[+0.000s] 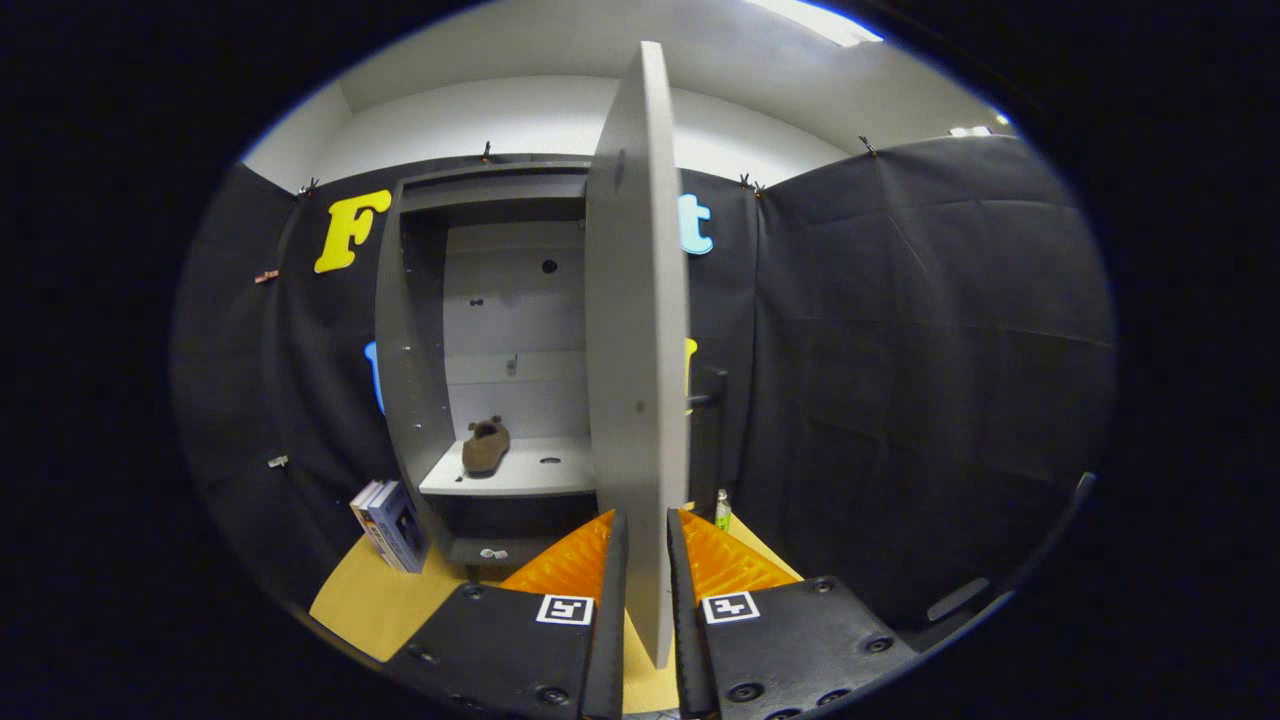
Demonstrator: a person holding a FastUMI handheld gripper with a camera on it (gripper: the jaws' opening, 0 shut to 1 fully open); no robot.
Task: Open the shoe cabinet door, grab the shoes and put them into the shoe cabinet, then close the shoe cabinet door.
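Where the table (370,600) meets the booth wall, some books (390,525) are stood beside the shoe cabinet (410,330). A shoe (485,446) is seen lying on its shelf (520,480). The open door (635,330) is gripped edge-on between the fingers of the tool (645,530). A small bottle (722,508) is seen just right of it.
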